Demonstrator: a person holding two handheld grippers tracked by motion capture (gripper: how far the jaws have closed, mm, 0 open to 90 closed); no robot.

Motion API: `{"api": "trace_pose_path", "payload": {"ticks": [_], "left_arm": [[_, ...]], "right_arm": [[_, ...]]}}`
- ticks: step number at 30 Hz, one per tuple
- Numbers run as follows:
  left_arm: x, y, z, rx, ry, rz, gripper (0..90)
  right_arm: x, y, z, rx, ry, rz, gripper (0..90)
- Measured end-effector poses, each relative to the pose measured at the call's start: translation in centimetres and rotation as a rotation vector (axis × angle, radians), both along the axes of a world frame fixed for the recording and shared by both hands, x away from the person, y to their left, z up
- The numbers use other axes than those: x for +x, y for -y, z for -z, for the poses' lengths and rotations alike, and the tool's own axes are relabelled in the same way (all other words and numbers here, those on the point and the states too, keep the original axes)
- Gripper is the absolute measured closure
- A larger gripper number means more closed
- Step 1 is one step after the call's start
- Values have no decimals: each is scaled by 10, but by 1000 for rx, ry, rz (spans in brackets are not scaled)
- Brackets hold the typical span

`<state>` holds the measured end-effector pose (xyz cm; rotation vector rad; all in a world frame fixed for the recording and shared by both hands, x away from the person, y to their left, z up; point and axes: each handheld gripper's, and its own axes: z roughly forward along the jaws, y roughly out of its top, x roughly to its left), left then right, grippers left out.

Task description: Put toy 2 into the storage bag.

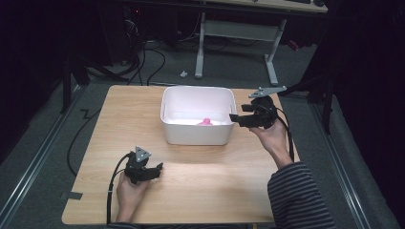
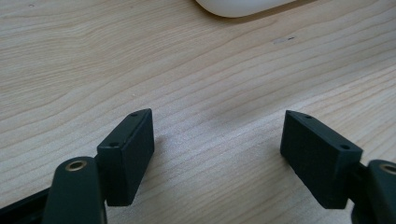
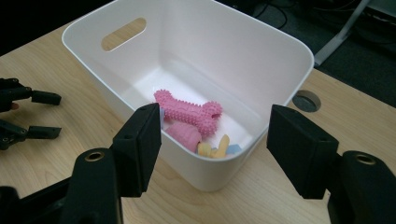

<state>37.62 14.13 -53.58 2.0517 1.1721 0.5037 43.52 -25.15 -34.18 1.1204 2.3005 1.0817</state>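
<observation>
A white plastic bin [image 1: 196, 136] stands at the back middle of the wooden table. In it lie a pink knobbly bone-shaped toy [image 3: 189, 111], a rounder pink piece [image 3: 184, 135] and small yellow and blue bits [image 3: 219, 147]. My right gripper [image 1: 235, 119] hovers just off the bin's right side, pointing at it. Its jaws stand apart with nothing between them in the right gripper view [image 3: 215, 121], where the bin's [image 3: 243, 60] near corner lies beyond them. My left gripper [image 1: 156, 171] rests low at the front left, open over bare wood [image 2: 219, 140].
A round cable hole [image 3: 306, 100] sits in the tabletop behind the bin. The bin's rounded corner [image 2: 243, 7] shows ahead of the left jaws. Beyond the table are a white desk frame [image 1: 272, 57] and cables on the grey floor [image 1: 157, 62].
</observation>
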Motion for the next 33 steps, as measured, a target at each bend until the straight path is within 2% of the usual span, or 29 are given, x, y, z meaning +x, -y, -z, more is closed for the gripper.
{"api": "trace_pose_path", "payload": {"ticks": [7, 20, 28, 31, 33], "left_arm": [[0, 0, 0, 1, 1, 0, 263], [0, 0, 0, 1, 1, 0, 263], [0, 0, 0, 1, 1, 1, 264], [0, 0, 0, 1, 2, 0, 263], [0, 0, 0, 1, 1, 1, 263]], "right_arm": [[-20, 22, 3, 15, 28, 40, 374], [-52, 50, 21, 57, 47, 98, 381], [-71, 61, 45, 68, 46, 134, 383], [-77, 65, 56, 95, 28, 147, 384], [-80, 66, 66, 95, 17, 153, 384]]}}
